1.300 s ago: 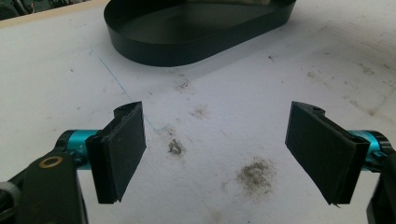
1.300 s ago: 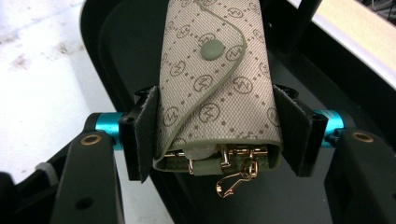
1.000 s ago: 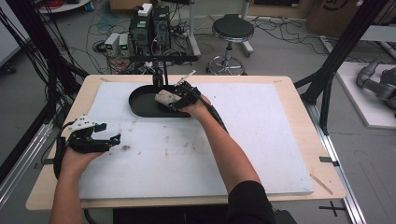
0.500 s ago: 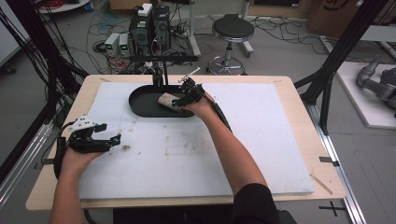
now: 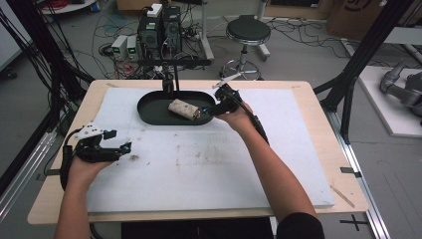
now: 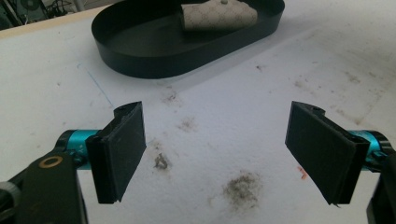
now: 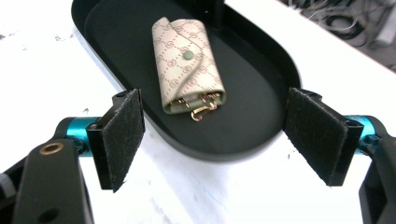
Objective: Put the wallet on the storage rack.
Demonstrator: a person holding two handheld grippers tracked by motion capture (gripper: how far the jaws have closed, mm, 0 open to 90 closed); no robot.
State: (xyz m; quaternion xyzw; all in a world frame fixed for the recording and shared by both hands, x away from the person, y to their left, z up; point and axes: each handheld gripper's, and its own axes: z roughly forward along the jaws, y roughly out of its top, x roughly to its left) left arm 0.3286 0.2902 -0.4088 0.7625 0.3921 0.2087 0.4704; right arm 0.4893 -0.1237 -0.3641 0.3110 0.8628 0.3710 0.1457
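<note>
My right hand-held gripper (image 7: 212, 140) has just been opening, nothing between its jaws. The key pouch (image 7: 189, 65) lies in the black tray (image 7: 261, 70) at upper centre. My left hand-held gripper (image 6: 215, 154) is spread over the worktop (image 6: 261, 116).

key pouch (image 7: 189, 65): small fold-over case in cream fabric with a repeating tan monogram print. i see its flap shut over the front, fastened by one round greenish snap. a gold clasp and ring poke out of the open end nearest my right camera, with a pale green lining edge showing there. it lies flat on its back, flap side up, long axis along the tray.

black tray (image 7: 261, 107): shallow oval dish, matte black, low upright wall, standing level on the white counter toward the far edge. the pouch (image 5: 184, 109) rests inside it, right of centre, touching the floor of the tray (image 5: 154, 110).
</note>
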